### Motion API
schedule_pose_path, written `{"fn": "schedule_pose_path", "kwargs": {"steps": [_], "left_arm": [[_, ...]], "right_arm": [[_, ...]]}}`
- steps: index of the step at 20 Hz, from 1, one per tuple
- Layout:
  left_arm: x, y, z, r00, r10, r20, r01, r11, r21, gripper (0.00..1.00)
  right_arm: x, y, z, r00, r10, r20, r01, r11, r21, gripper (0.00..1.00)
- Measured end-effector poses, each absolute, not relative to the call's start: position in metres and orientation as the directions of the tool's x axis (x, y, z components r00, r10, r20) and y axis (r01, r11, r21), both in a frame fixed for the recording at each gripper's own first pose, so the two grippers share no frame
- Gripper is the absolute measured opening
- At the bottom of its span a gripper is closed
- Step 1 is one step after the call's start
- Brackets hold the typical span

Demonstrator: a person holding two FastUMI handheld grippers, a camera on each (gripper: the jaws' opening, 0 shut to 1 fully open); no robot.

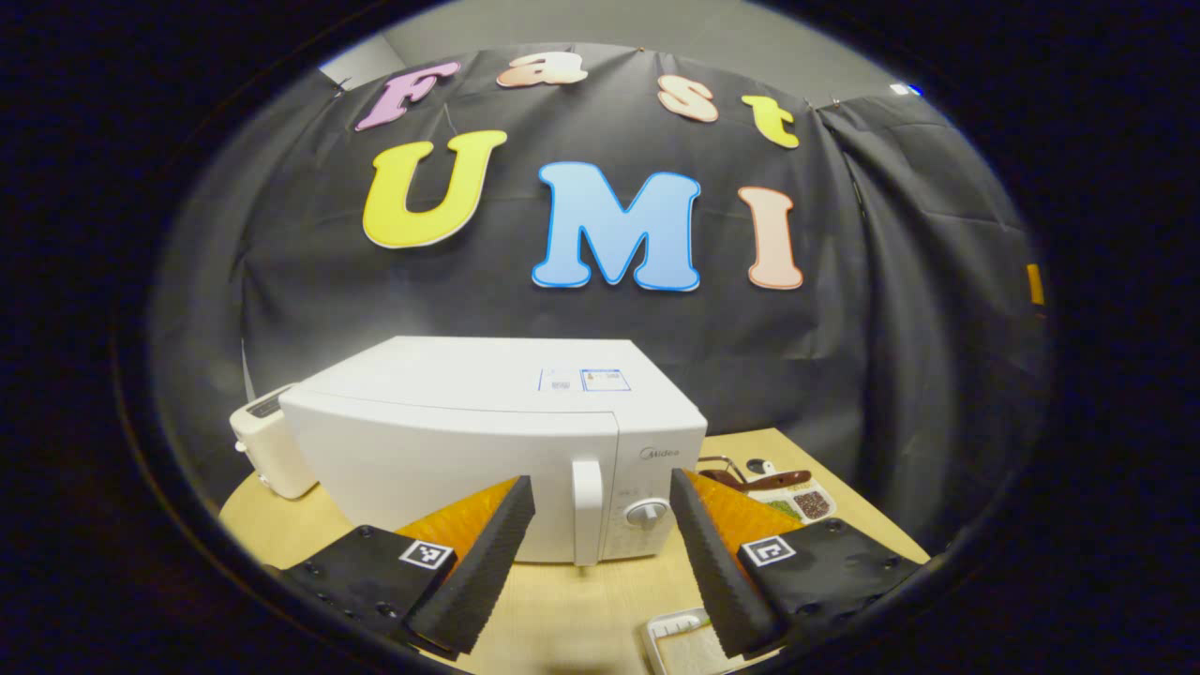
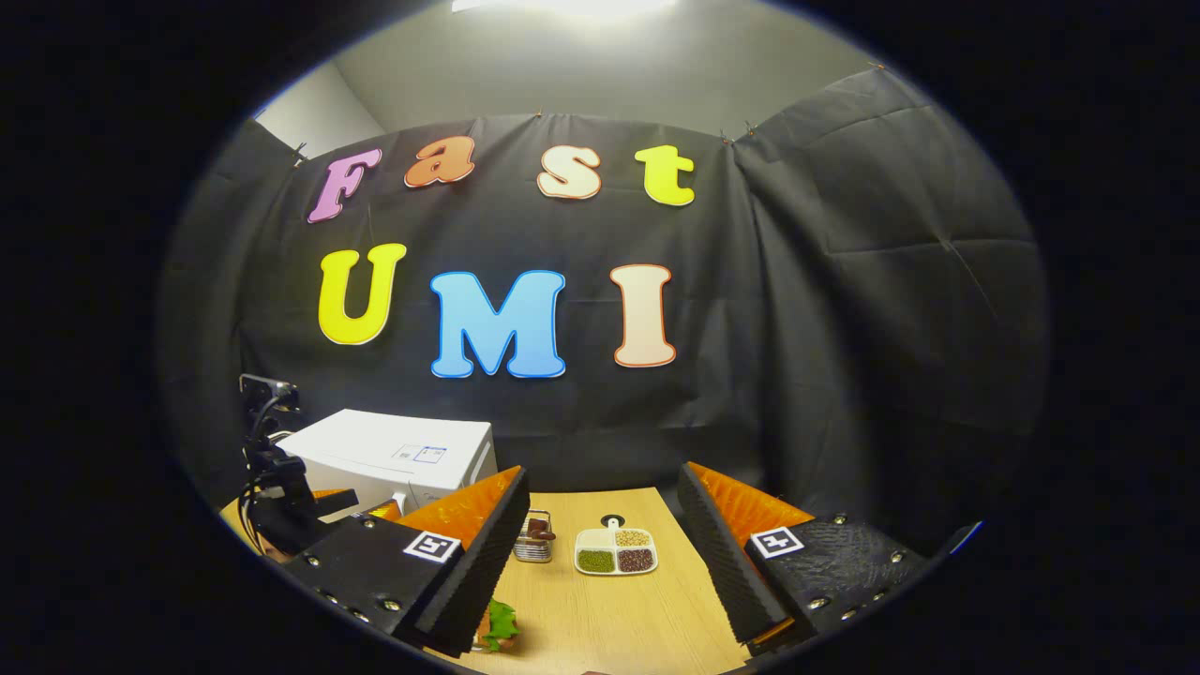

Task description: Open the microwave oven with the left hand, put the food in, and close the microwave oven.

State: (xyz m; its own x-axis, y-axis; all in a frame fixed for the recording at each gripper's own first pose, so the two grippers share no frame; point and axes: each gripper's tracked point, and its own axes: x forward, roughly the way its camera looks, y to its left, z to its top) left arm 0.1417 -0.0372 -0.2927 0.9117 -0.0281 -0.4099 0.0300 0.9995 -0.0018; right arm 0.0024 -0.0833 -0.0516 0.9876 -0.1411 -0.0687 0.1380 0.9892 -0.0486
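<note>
- Left gripper gapes wide, low centre, facing the shut microwave mid-frame on the wooden table.
- Right gripper wide too; divided dish between its fingers, black cloth wall behind.

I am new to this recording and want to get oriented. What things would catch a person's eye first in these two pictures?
The white microwave oven, door closed, stands on the wooden table straight ahead of the left tongs, which are open with the door handle between them. In the right gripper view, a small divided dish of beans lies on the table between the open right tongs, and a white toaster sits beside the microwave oven.
</note>
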Motion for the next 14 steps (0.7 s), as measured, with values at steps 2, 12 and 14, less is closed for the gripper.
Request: {"fn": "schedule_pose_path", "kwargs": {"steps": [2, 12, 14], "left_arm": [[0.156, -0.033, -0.322, 0.885, -0.024, -0.466, 0.026, 1.0, -0.004, 0.96], [0.176, -0.029, -0.382, 0.813, -0.024, -0.582, 0.046, 0.999, 0.023, 0.34], [0.173, -0.027, -0.382, 0.805, -0.034, -0.593, 0.066, 0.997, 0.031, 0.24]], "right_arm": [[0.003, -0.088, -0.055, 0.984, -0.156, -0.082, 0.152, 0.987, -0.051, 0.97], [0.0, -0.099, -0.067, 0.97, -0.204, -0.131, 0.193, 0.977, -0.094, 0.96], [-0.001, -0.096, -0.067, 0.971, -0.199, -0.131, 0.188, 0.978, -0.091, 0.96]]}}
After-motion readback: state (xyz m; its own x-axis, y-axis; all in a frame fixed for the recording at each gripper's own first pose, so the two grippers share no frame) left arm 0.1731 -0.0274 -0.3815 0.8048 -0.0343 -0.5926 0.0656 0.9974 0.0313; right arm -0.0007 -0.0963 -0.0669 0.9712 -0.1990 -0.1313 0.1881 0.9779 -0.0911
